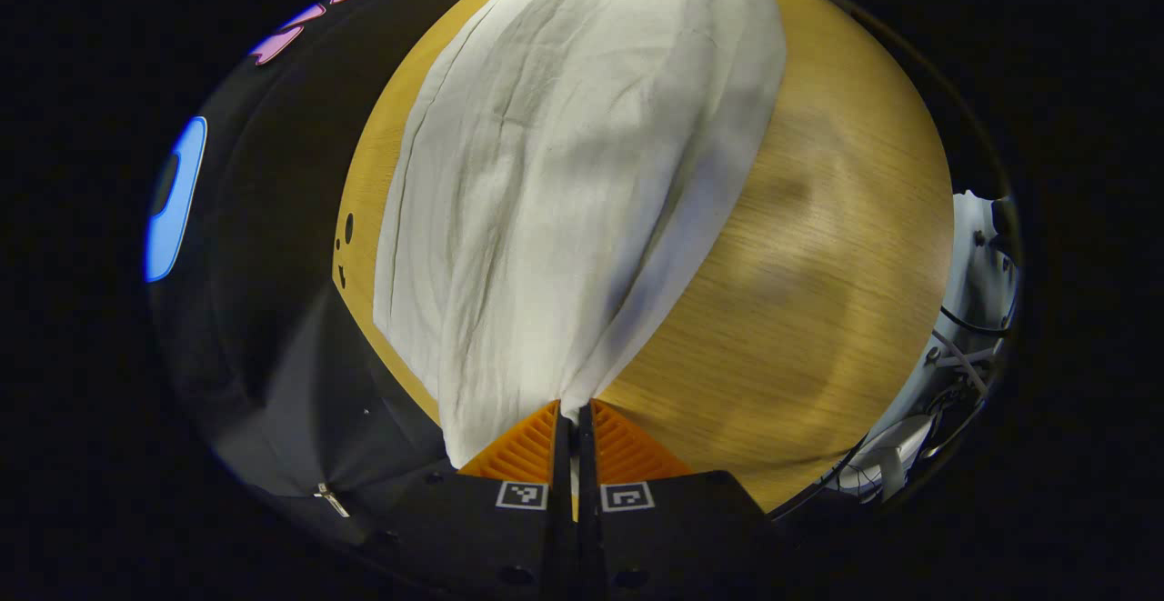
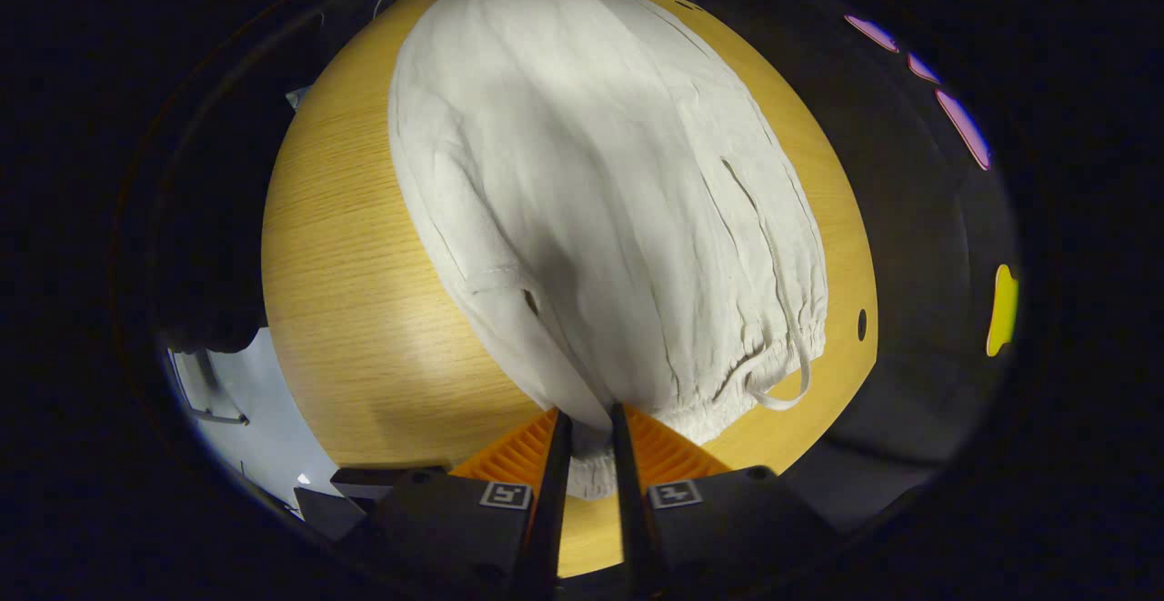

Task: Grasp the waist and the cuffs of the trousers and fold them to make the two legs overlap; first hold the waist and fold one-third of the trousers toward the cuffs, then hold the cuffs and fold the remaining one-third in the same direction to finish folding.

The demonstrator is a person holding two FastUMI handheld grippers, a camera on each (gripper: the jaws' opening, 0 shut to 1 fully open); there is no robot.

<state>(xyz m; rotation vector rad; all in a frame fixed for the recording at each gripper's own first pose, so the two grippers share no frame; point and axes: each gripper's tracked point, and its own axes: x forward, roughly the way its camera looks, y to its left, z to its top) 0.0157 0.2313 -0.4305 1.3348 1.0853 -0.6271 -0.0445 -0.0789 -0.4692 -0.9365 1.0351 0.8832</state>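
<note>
Left tongs (image 1: 571, 419) nearly closed, pinching the cuff end of the white trousers (image 1: 573, 165), which lie lengthwise along the wooden desk (image 1: 818, 310) with the legs seemingly overlapped. Right tongs (image 2: 587, 433) narrowed onto the gathered waist (image 2: 718, 401), its drawstring (image 2: 782, 383) trailing loose at the right. Risk: each grip takes only a thin bite of cloth, so an uneven lift could slip a layer free and skew the first one-third fold.
</note>
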